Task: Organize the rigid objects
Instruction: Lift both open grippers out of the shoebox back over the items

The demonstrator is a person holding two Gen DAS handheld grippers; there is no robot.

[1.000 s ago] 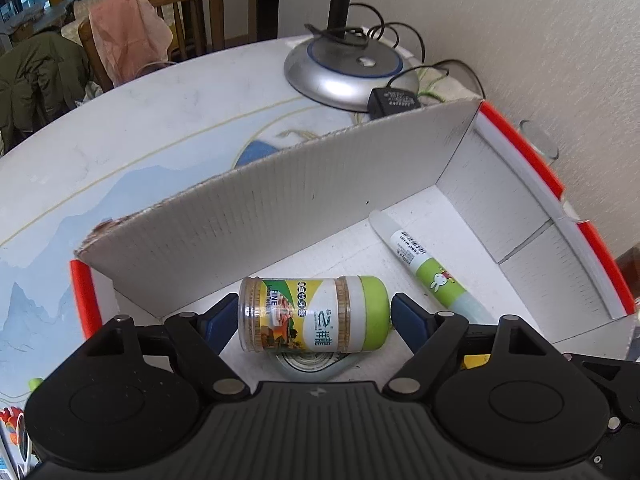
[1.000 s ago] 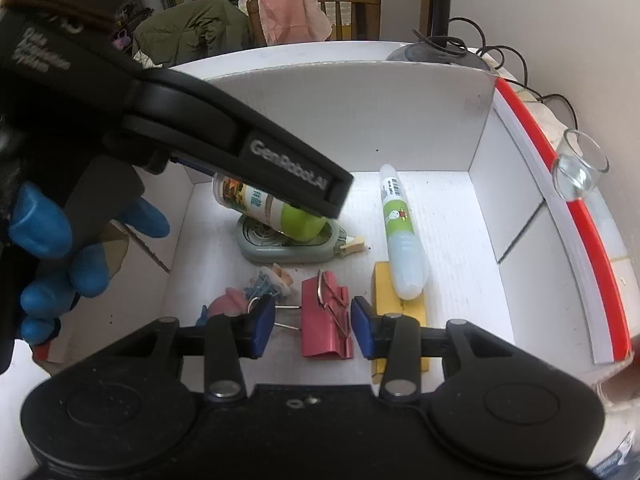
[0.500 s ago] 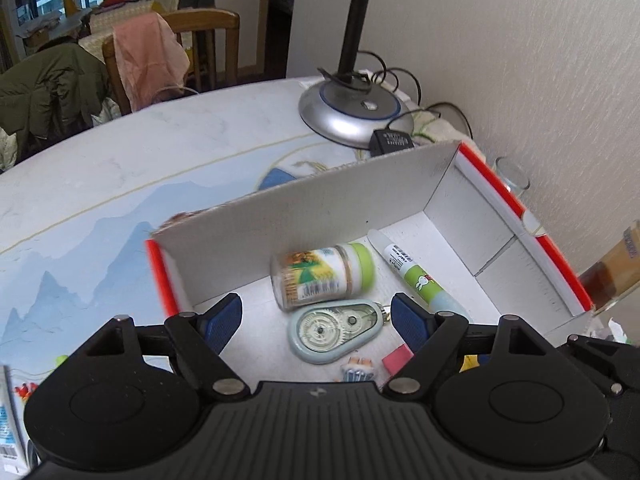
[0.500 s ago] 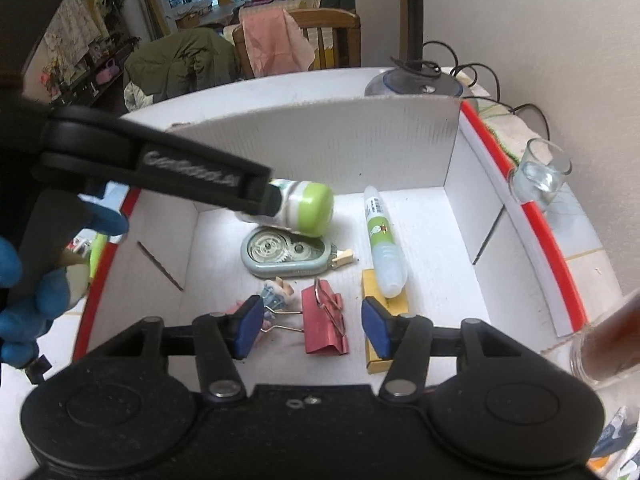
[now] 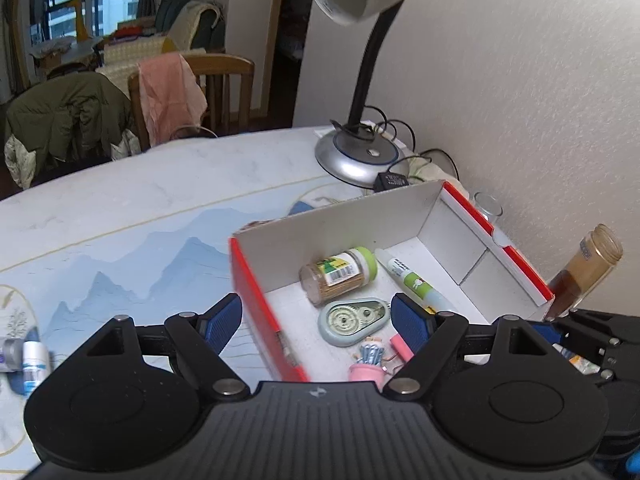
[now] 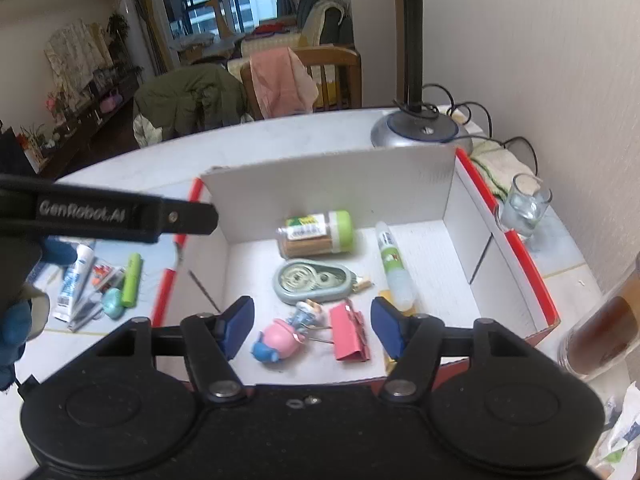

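A white cardboard box (image 6: 320, 184) with red rims holds a toothpick jar (image 6: 320, 232) with a green lid, a glue tube (image 6: 394, 266), a grey-green correction tape (image 6: 314, 282), a pink figurine (image 6: 280, 340) and a red binder clip (image 6: 350, 336). My right gripper (image 6: 313, 328) hovers above the clip, its jaws opening, the pads clear of it. My left gripper (image 5: 316, 322) stands open over the box's (image 5: 340, 224) left rim, holding nothing, back from the jar (image 5: 340, 274) and tape (image 5: 354, 322). One of its fingers (image 6: 188, 220) crosses the right wrist view.
A lamp base (image 5: 356, 156) with cables sits behind the box. A drinking glass (image 6: 520, 208) and a brown jar (image 5: 584, 276) stand by the wall on the right. A tube (image 6: 76, 276), a green marker (image 6: 132, 280) and other small items lie left of the box.
My left gripper has pulled back and up from the toothpick jar, which stays lying in the box. My right gripper has risen off the red clip and its jaws have widened.
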